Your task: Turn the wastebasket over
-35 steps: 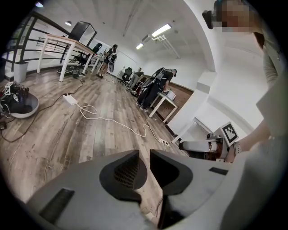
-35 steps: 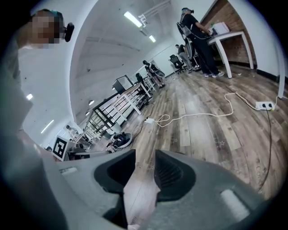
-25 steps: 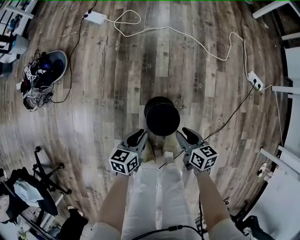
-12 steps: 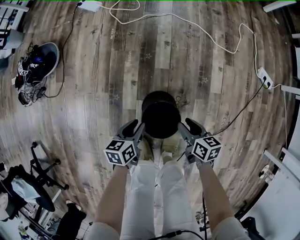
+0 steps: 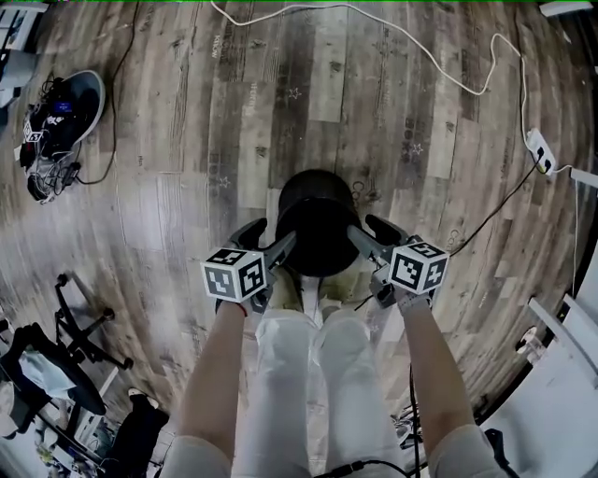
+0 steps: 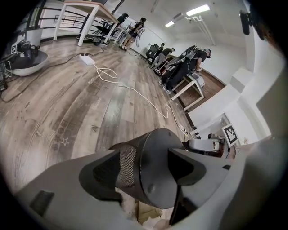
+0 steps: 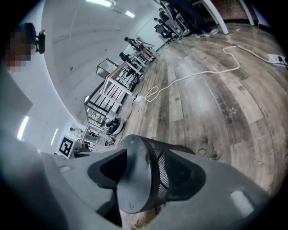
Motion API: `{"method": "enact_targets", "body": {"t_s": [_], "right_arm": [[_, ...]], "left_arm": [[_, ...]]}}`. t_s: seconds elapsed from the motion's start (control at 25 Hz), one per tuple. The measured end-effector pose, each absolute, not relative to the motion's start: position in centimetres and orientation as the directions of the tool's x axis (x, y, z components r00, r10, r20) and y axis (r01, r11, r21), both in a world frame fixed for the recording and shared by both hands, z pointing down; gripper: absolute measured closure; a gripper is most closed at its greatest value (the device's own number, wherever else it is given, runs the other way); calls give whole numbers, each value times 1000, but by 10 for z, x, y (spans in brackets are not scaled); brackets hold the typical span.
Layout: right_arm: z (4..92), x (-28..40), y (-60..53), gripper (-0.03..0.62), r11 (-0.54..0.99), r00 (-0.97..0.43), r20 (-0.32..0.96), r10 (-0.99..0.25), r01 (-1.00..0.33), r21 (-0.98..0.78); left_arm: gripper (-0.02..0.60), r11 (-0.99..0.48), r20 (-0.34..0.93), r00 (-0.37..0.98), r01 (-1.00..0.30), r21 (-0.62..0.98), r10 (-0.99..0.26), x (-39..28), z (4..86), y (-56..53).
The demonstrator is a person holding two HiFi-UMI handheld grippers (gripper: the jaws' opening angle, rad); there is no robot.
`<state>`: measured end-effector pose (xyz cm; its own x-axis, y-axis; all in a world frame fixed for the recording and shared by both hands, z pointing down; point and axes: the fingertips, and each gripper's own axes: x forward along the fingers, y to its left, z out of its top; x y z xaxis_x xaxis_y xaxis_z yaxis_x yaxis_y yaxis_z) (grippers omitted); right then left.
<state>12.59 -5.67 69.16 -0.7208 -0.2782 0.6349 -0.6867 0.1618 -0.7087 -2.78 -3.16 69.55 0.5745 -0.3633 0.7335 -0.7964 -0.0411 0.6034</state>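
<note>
head view: wastebasket point(image 5: 318, 233) base-up, long axis upright, loose in just-opened jaws of left gripper point(image 5: 271, 241), right gripper point(image 5: 366, 233)

Place: an open-plan lab or workshop hall is suggested, not a home.
Floor: wood-look planks point(image 5: 234, 112) are laid across a wide room.
Wiring: a white cable point(image 6: 135, 91) and a power strip point(image 5: 540, 149) are left lying on the floor.
Furniture: work tables point(image 6: 87, 6) and metal shelving racks point(image 7: 112, 95) are set out along the sides.
Lighting: long ceiling lamps point(image 6: 198, 10) are fitted above plain white walls point(image 7: 67, 40).
People: several people point(image 6: 203, 56) are seen at the far tables.
</note>
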Motion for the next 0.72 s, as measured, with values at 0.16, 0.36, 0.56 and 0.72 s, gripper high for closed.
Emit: {"method": "enact_targets", "body": {"t_s": [0.16, 0.36, 0.56, 0.72], "right_arm": [[707, 120, -51, 347, 190, -732, 656, -185, -681, -707], [713, 120, -48, 396, 216, -714, 683, -153, -699, -682], [706, 119, -61, 447, 231, -704, 687, -182, -709, -666], [693, 115, -94, 452, 292, -696, 659, -287, -718, -631]], "left_arm": [[258, -83, 719, 641, -759, 646, -268, -14, 708, -29], [298, -116, 724, 661, -749, 652, -197, -10, 714, -23], [356, -96, 729, 642, -762, 640, -236, -17, 710, -34], [356, -118, 716, 621, -776, 620, -320, -21, 699, -64]]}}
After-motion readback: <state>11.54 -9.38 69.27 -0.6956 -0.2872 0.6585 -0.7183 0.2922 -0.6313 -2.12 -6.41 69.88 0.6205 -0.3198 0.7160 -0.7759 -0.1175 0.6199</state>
